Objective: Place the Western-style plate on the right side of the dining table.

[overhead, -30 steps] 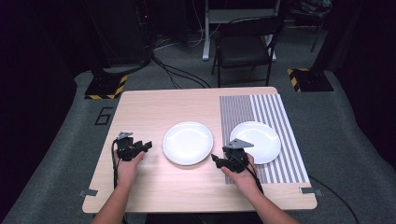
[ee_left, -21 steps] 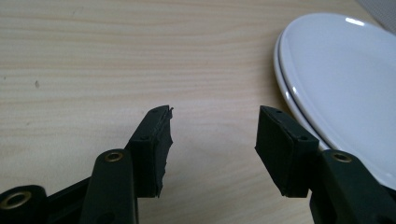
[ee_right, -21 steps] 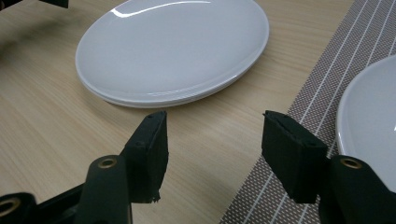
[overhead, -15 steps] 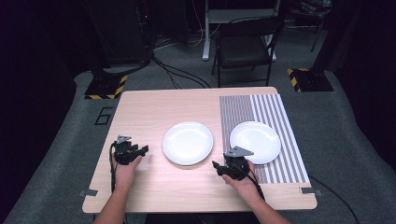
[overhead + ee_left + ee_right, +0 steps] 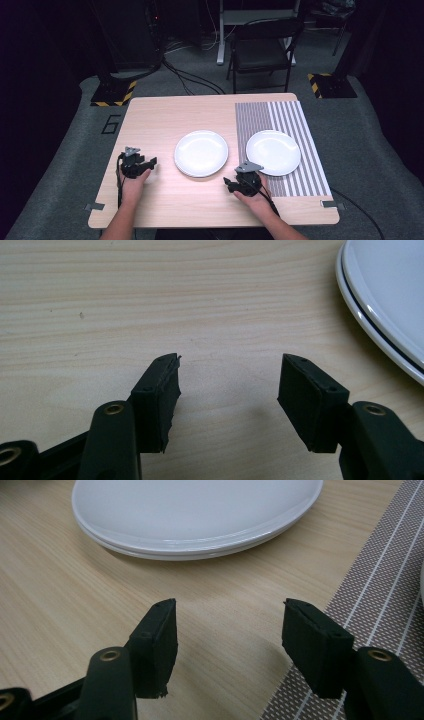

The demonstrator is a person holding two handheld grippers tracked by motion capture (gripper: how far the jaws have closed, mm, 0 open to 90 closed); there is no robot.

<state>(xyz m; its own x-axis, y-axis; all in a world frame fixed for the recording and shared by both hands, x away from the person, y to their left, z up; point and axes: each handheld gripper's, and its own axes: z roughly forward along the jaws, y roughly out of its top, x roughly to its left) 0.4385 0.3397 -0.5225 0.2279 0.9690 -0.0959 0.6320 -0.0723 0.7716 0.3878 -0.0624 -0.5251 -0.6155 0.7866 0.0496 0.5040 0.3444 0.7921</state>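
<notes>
A white plate (image 5: 201, 153) lies mid-table on the wooden table (image 5: 165, 112). A second white plate (image 5: 273, 152) rests on a grey striped mat (image 5: 300, 120) at the right. My left gripper (image 5: 151, 162) lies low over the wood just left of the middle plate (image 5: 390, 300). Its jaws (image 5: 230, 375) have just been opening, with only bare wood between them. My right gripper (image 5: 228, 183) sits at the mat's (image 5: 380, 580) left edge, in front of the middle plate (image 5: 200, 510), aimed at it. Its jaws (image 5: 231, 620) have also just been opening and hold nothing.
A black chair (image 5: 262, 45) stands beyond the table's far edge, with cables on the floor near it. Yellow-and-black striped bases sit on the floor at back left (image 5: 112, 92) and back right (image 5: 330, 85). The table's front edge is close behind both hands.
My right gripper has come slightly lower and nearer the table's front edge. The left hand has hardly moved. The plates lie where they were.
</notes>
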